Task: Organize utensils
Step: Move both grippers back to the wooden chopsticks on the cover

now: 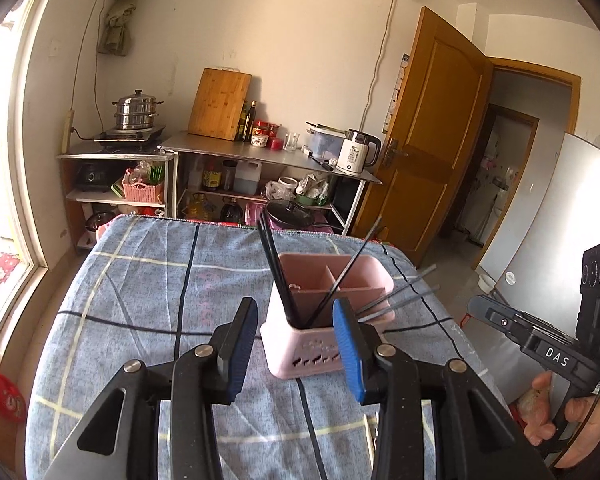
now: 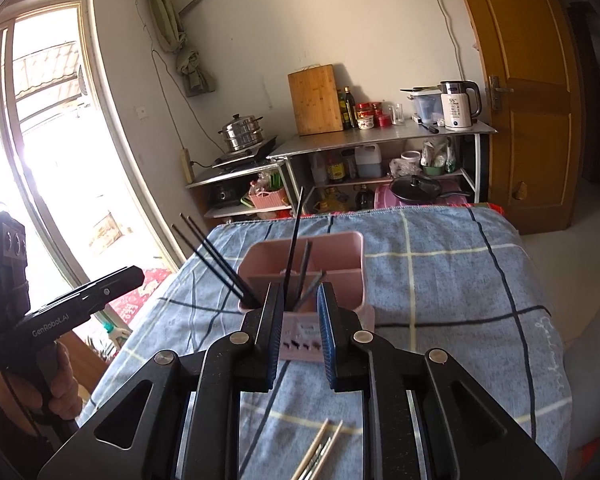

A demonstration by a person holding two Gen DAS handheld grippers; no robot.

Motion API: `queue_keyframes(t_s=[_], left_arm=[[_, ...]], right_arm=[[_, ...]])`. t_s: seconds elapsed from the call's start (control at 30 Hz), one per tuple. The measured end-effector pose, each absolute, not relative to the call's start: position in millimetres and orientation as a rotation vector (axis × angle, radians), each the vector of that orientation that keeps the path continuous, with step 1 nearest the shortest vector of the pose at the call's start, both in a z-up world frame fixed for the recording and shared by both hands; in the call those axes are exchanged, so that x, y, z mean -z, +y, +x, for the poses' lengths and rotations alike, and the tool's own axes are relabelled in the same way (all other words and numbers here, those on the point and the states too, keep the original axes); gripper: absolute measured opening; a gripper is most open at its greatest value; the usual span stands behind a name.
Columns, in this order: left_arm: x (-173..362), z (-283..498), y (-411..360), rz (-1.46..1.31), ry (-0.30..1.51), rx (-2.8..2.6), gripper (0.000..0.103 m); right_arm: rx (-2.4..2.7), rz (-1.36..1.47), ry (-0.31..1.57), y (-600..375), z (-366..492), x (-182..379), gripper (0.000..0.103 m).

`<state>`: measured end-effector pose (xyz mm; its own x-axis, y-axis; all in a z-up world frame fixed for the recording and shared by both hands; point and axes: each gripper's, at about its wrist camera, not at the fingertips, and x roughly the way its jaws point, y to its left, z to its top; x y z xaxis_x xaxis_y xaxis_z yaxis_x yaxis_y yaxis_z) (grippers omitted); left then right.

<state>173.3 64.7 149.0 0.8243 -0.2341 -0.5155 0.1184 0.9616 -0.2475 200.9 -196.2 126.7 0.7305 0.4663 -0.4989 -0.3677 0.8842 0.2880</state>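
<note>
A pink divided utensil holder (image 1: pixel 332 280) stands on the blue plaid cloth (image 1: pixel 148 280). Several black chopsticks (image 1: pixel 274 264) lean in its near compartment. My left gripper (image 1: pixel 296 344) is open and empty, just in front of the holder. In the right wrist view the same holder (image 2: pixel 332 252) holds the black chopsticks (image 2: pixel 220 260). My right gripper (image 2: pixel 298 332) is open and empty, close in front of the holder. Light wooden chopsticks (image 2: pixel 320 452) lie on the cloth below it. The right gripper also shows in the left wrist view (image 1: pixel 476 304).
The cloth-covered table (image 2: pixel 460 280) drops off at its far edge. Behind it stand metal shelves (image 1: pixel 268 152) with a kettle (image 1: pixel 358 152), cutting board (image 1: pixel 220 104), steamer pot (image 1: pixel 136 110) and bottles. A wooden door (image 1: pixel 432 128) is to the right, a window (image 2: pixel 40 140) to the left.
</note>
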Motion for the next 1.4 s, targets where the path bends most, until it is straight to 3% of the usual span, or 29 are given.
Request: queue_keyframes(t_s=[0.57, 1.0, 1.4], left_arm=[[-93.5, 105.3, 29.5, -0.167, 0.662, 0.252, 0.039], [-66.8, 102.7, 24.8, -0.184, 0.723, 0.266, 0.039], [-36.1, 113.5, 19.5, -0.191, 0.800, 0.282, 0.039]], right_arm=[[-0.452, 0.194, 0.701, -216.8, 139.8, -77.0, 0.018], [-0.435, 0.196, 0.791, -212.4, 136.7, -39.9, 0.018], [-0.418, 0.184, 0.979, -192.1, 150.6, 30.0, 0.018]])
